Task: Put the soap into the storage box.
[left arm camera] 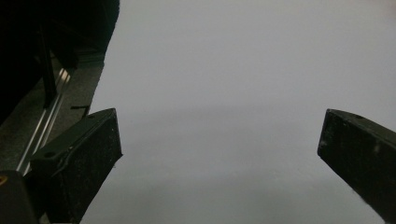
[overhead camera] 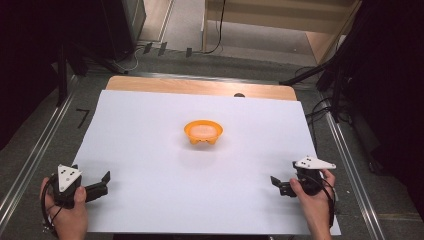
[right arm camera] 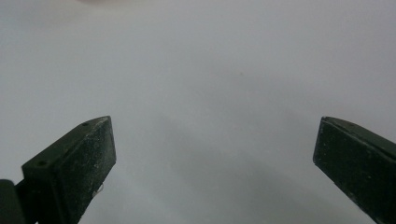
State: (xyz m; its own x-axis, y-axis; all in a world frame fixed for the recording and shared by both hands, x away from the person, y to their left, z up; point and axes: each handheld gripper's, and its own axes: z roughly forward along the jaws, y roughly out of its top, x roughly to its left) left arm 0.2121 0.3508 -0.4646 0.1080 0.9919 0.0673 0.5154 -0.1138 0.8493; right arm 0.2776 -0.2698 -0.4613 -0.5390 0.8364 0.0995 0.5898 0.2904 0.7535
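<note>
High view, left to right. Your left claw (overhead camera: 102, 182): at 8 o'clock on the white sheet (overhead camera: 150, 150) covering the bench (overhead camera: 200, 86), jaws spread wide, nothing between them. Orange bowl (overhead camera: 203, 132): just above sheet centre, toward 12 o'clock, upright, well apart from both claws. Your right claw (overhead camera: 278, 184): at 4 o'clock, jaws wide in the right gripper view, holding nothing.

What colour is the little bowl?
Orange bowl, pale inside; the high view shows it best.
</note>
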